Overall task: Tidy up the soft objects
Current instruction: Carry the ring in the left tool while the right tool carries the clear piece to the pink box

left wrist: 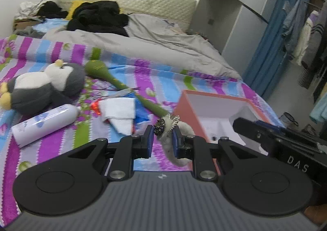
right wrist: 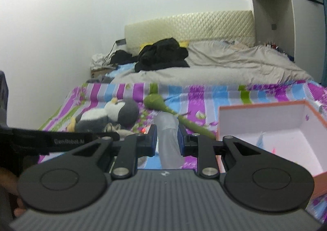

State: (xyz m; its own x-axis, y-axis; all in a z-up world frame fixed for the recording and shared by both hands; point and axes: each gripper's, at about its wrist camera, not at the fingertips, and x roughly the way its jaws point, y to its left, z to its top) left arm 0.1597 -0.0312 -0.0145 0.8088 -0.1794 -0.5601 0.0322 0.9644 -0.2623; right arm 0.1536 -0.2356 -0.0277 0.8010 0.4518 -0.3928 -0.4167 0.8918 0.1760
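Observation:
My left gripper is shut on a fluffy white band with a dark beaded ornament, held above the striped bedspread. My right gripper is shut on a translucent whitish soft piece that stands up between its blue pads. An orange box with a white inside lies open just right of both grippers. A grey and white penguin plush and a long green plush stick lie on the bed ahead. The right gripper's black body shows over the box.
A white bottle and a folded white cloth lie near the penguin. A grey duvet and black clothes cover the far end by the headboard. A wardrobe and hanging clothes stand to the right.

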